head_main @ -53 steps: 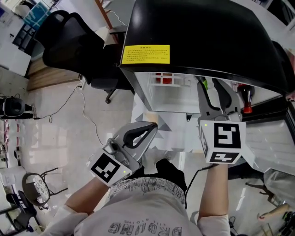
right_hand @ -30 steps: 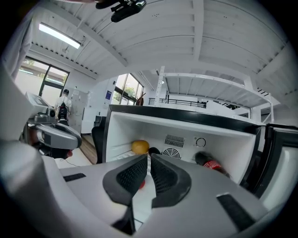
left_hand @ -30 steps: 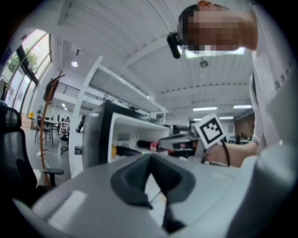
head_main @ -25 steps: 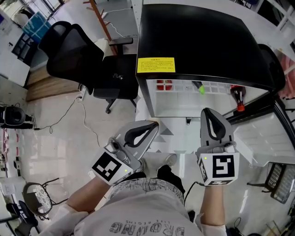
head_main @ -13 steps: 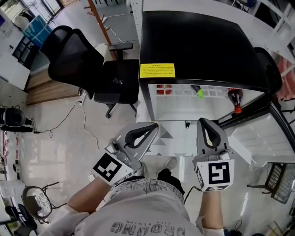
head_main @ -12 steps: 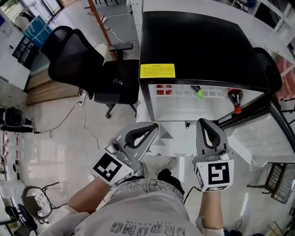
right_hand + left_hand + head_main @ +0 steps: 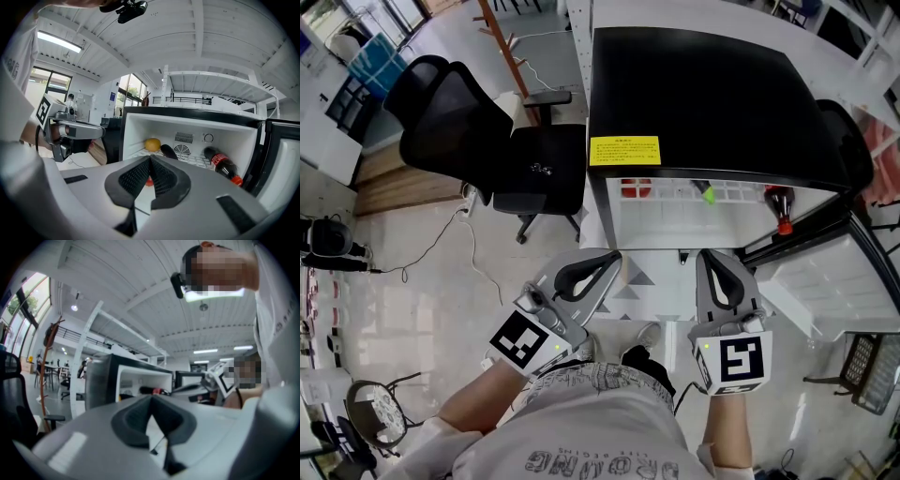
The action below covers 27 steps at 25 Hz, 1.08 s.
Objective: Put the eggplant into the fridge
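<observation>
Centrally, a boxy fridge with a glossy black shell [image 7: 703,94] and a smooth white moulded interior is seen standing open, a rectangular yellow printed label [image 7: 624,150] being stuck near its front edge. Beside it to the left, a black mesh-backed office chair [image 7: 487,131] is parked on the pale polished floor [image 7: 422,272]. The fridge's white-lined door [image 7: 281,159] is swung out at the right. In front of the opening, the grey plastic left gripper [image 7: 617,253] and the grey plastic right gripper [image 7: 710,251] are held side by side, apart from each other and short of the shelf. In each gripper view the ribbed black pads are pressed together with nothing caught between them. On the white wire shelf [image 7: 199,161], a dark cola bottle with a red cap [image 7: 222,167] is laid tilted. The glossy dark elongated eggplant [image 7: 168,151] lies inside the fridge on that shelf, between the bottle and a round yellow fruit [image 7: 152,144].
</observation>
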Motion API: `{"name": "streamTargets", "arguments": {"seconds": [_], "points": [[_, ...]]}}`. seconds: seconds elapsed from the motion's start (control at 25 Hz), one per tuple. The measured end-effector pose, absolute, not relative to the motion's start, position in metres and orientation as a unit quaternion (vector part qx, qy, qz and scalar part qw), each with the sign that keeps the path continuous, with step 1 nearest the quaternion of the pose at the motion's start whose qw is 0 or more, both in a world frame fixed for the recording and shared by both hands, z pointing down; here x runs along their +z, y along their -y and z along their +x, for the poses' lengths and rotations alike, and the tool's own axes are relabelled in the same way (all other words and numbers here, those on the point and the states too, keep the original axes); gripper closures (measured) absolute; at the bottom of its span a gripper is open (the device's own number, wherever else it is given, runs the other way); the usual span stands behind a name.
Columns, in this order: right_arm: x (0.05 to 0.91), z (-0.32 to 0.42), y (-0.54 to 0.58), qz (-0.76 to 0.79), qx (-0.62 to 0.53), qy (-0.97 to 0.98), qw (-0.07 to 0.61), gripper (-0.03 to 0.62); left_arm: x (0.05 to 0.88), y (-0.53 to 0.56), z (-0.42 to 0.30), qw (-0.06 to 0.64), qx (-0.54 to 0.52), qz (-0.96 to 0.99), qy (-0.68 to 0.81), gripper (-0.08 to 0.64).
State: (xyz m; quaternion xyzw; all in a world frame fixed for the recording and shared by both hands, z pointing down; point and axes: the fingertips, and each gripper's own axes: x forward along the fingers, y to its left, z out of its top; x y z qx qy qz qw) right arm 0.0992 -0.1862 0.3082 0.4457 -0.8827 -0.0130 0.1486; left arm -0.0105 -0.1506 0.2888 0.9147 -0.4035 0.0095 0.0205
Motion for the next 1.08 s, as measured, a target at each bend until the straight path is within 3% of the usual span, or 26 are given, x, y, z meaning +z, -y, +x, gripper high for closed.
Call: {"name": "streamTargets", "arguments": {"seconds": [1.08], "points": [[0.318, 0.098, 0.193, 0.433, -0.004, 0.887, 0.159, 0.589, 0.294, 0.166, -0.006, 0.025, 0.010, 0.918, 0.396, 0.552]]}}
